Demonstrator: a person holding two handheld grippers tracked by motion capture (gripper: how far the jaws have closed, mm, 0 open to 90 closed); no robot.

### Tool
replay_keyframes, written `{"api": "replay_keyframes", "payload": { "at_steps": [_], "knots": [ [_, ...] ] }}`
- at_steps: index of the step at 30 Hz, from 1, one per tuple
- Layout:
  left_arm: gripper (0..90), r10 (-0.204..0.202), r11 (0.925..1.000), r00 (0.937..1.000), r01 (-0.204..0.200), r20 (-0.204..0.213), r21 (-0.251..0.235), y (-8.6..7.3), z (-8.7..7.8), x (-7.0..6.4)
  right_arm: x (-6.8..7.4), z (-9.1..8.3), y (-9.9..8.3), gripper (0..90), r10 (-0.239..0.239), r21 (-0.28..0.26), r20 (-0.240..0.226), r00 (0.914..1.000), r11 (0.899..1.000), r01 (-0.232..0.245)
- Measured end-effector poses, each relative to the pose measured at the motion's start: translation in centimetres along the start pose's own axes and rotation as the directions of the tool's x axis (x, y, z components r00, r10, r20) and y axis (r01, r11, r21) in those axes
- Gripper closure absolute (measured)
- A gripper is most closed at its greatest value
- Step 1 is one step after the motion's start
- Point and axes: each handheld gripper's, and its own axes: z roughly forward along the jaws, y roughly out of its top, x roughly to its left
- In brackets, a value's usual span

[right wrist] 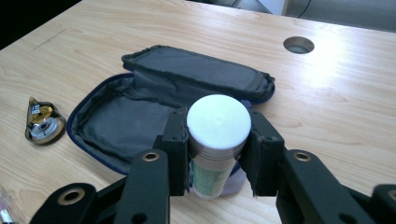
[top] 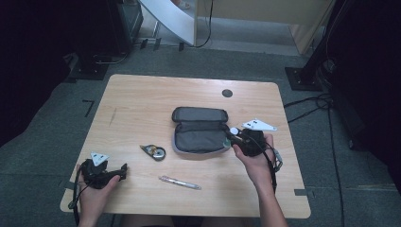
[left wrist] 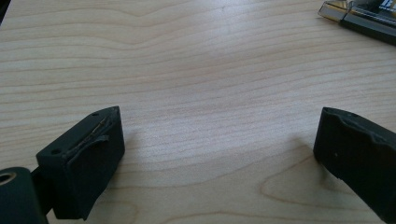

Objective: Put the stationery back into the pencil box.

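An open grey pencil case (top: pixel 198 131) lies at the table's middle, lid folded back. My right gripper (top: pixel 230 136) hovers at the case's right end, shut on a glue stick (top: pixel 234 131) with a white cap. In the right gripper view the glue stick (right wrist: pixel 218 120) stands between the jaws of the right gripper (right wrist: pixel 217 140), over the near edge of the pencil case (right wrist: pixel 135 116). My left gripper (top: pixel 124 171) rests near the front left corner, open. In the left gripper view the left gripper (left wrist: pixel 219 130) has its jaws wide apart over bare wood.
A small tape dispenser (top: pixel 154 152) lies left of the case, seen also as a tape dispenser (right wrist: pixel 43 123) and a corner (left wrist: pixel 364 14). A pen (top: pixel 179 182) lies near the front edge. A cable hole (top: pixel 227 93) sits in the table (top: pixel 142 99) behind the case.
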Motion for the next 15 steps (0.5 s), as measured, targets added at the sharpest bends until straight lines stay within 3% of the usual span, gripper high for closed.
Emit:
{"api": "replay_keyframes", "payload": {
  "at_steps": [15],
  "knots": [
    [2.1,0.001,1.0,1.0,-0.001,0.0,0.001,0.0,0.0,0.0,0.3,3.8,0.6,65.4,-0.018,0.011,0.004,0.9998,1.0,0.018]
  ]
}}
